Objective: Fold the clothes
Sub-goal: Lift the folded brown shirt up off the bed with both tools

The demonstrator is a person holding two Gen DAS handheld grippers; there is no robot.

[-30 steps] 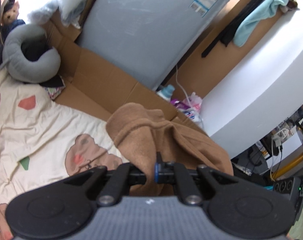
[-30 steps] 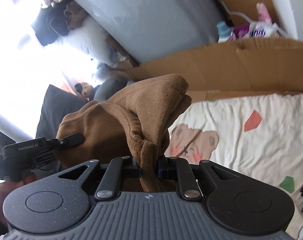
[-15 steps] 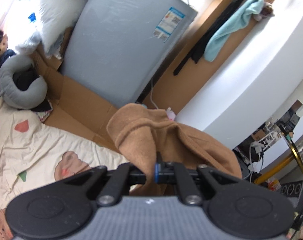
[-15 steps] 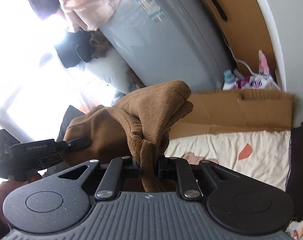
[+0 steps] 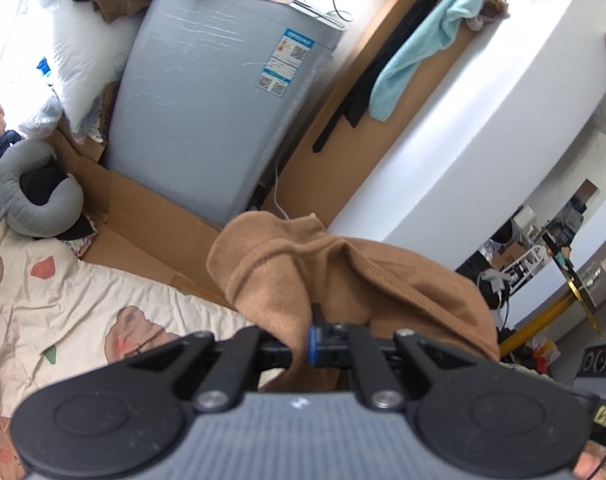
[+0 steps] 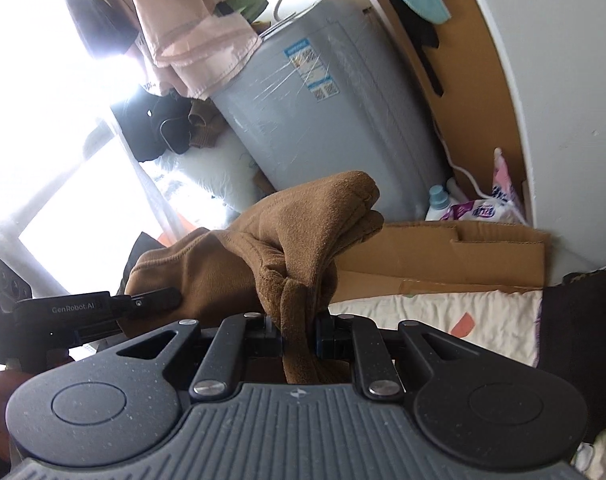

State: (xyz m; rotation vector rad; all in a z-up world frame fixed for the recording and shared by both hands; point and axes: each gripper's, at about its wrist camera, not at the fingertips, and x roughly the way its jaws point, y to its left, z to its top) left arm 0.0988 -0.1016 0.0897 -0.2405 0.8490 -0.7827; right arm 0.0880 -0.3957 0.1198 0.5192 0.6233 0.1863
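Both grippers had risen since the earlier frames: the bedspread (image 5: 59,308) filled less of each view, and more of the grey appliance (image 5: 207,120) and of the clothes hung above it showed. Nearest the left wrist camera, the left gripper (image 5: 309,342) had its fingers closed on a bunch of the brown garment (image 5: 343,276), which rose in folds just ahead of them. Likewise the right gripper (image 6: 299,338) had its fingers clamped on a twisted neck of the same cloth, and the left tool showed at that view's left edge, touching the garment (image 6: 303,216). The garment hung in the air between the two grippers, above the bed. Beyond lay the cardboard (image 6: 443,256), then the appliance and the wall.

To do this step well, the grippers should probably draw apart until the cloth hangs flat, keeping both grips firm, before lowering it onto the bedspread; a bunched grip risks a crooked fold.
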